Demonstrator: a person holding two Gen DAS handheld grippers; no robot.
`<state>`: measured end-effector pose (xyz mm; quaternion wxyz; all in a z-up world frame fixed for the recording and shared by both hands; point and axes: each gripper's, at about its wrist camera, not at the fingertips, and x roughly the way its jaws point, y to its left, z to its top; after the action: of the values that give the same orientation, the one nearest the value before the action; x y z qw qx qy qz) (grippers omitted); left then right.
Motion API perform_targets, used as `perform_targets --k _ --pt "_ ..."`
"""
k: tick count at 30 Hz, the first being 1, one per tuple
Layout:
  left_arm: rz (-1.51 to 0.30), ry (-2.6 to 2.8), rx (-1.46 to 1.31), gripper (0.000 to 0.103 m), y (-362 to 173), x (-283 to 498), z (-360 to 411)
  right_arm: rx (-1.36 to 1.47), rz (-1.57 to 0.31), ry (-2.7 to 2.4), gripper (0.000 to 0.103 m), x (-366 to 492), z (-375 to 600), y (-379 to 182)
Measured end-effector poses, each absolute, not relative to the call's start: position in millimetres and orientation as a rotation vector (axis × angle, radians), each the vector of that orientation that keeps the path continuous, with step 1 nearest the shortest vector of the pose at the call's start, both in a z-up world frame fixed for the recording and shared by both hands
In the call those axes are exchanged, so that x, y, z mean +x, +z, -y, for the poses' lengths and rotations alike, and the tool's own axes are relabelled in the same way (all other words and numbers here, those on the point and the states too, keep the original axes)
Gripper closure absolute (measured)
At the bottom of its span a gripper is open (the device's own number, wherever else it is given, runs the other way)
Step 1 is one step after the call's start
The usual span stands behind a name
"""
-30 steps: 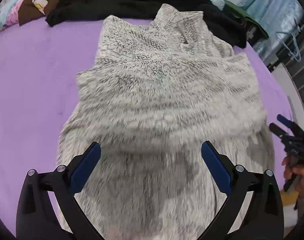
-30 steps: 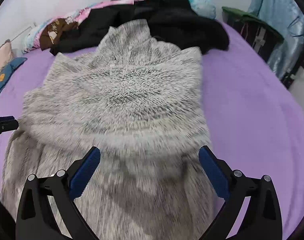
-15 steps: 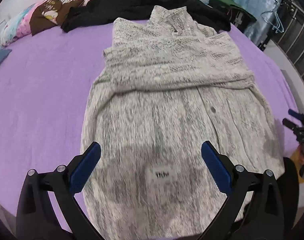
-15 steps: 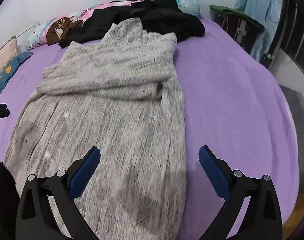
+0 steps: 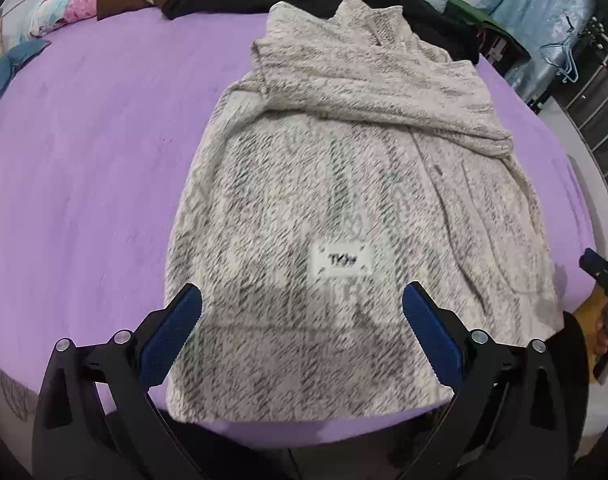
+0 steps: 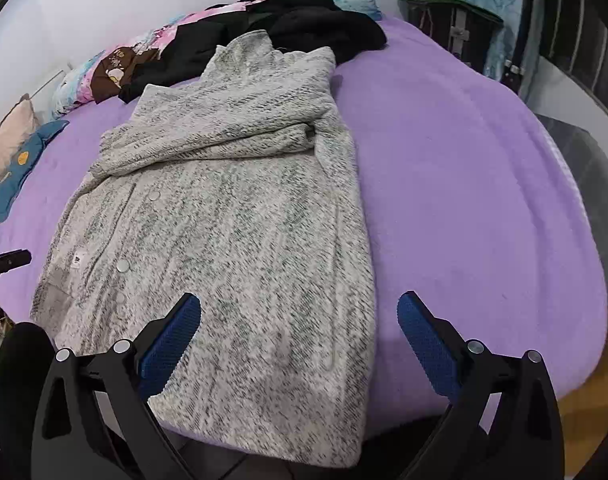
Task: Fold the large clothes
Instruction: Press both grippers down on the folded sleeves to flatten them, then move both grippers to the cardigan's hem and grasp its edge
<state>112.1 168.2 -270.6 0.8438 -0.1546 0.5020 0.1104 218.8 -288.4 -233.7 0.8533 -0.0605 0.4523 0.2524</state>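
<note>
- Left gripper (image 5: pixel 302 322): jaws spread wide, holding nothing, now drawn back above the hem at 6 o'clock; a second ago it hung close over the cardigan's middle.
- Grey knit cardigan (image 5: pixel 343 208): flat on the purple bed (image 5: pixel 96 152), sleeves folded across the chest toward 12 o'clock; label (image 5: pixel 341 260) exposed.
- Right gripper (image 6: pixel 299 320): likewise open and empty, over the hem's right corner. The sleeve fold appears done; a hem-to-collar fold probably follows.

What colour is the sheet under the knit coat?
Purple sheet, clearest in the right wrist view.
</note>
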Motion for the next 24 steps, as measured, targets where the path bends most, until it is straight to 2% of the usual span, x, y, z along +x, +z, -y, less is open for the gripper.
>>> perform_targets --k 24 --pt "-1.098 0.276 -0.521 0.006 -313 49 -202 -0.113 -1.057 0.498 0.006 198 303 -269"
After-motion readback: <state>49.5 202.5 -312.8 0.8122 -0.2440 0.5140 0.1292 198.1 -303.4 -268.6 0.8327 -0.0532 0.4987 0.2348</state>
